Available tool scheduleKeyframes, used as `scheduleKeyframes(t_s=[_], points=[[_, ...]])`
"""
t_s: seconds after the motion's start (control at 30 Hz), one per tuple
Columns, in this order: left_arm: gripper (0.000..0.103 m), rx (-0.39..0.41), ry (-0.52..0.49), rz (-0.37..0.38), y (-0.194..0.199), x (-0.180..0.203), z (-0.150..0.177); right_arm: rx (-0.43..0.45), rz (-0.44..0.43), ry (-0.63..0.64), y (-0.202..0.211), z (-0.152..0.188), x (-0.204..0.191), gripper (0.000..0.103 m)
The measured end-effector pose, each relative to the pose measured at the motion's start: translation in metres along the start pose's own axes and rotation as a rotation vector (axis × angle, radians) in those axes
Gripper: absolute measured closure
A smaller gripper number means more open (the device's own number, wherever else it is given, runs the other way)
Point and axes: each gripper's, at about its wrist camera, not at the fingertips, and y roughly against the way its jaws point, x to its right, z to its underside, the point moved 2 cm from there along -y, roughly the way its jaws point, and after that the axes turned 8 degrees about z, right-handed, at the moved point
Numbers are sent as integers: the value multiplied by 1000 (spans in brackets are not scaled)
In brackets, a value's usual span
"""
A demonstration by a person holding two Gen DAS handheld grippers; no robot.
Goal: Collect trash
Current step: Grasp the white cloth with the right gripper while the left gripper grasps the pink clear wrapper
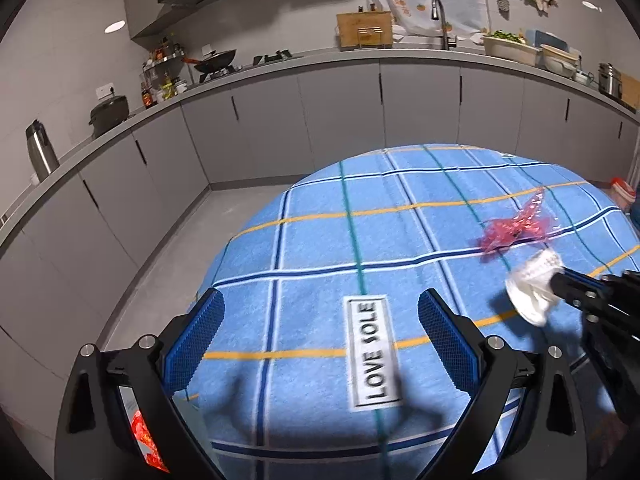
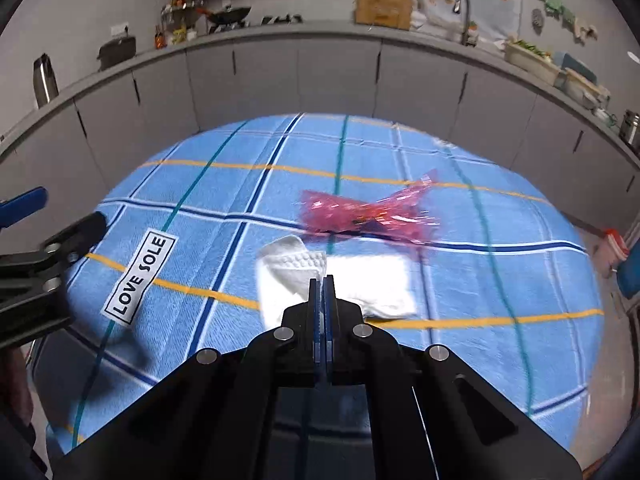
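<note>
A blue checked cloth point(image 1: 320, 240) covers the table; the left gripper point(image 1: 320, 344) hovers over it with fingers spread wide, nothing between them; the right gripper point(image 2: 323, 280) is pinched tight on a white crumpled tissue point(image 2: 288, 272); just beyond lies a pink plastic wrapper point(image 2: 360, 214).

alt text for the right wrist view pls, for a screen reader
The right gripper is shut on a crumpled white tissue above a blue plaid cloth. A pink wrapper lies on the cloth just beyond the tissue. The left gripper shows at the left edge, and a grey kitchen counter curves behind.
</note>
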Motion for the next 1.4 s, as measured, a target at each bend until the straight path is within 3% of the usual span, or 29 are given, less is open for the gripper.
scheduleKeyframes(t_s=[0.23,0.47,0.67,0.73,0.83,0.9,1.0,1.17,1.4], points=[[7,6,-85,62,-12,54,-24,48,127,-84,16,-2,61,100],[7,-23,-140,136,-53,103,-46,37,164,-159,3,-2,114,100],[9,-93,-135,184,-96,122,-48,27,166,-179,-6,-2,129,100],[15,-106,-137,198,-104,126,-47,17,162,-182,-10,-2,131,100],[34,-160,-134,268,-118,132,-44,10,161,-180,-14,-3,132,100],[68,-188,-138,293,-124,135,-41,8,156,-181,-16,-4,132,100],[81,-201,-152,310,-125,138,-37,7,148,-184,-18,-3,130,100],[87,-168,-142,298,-105,130,-38,38,134,-201,-5,-3,129,100],[89,-85,-121,193,-50,99,-35,101,92,-190,29,-5,110,101]])
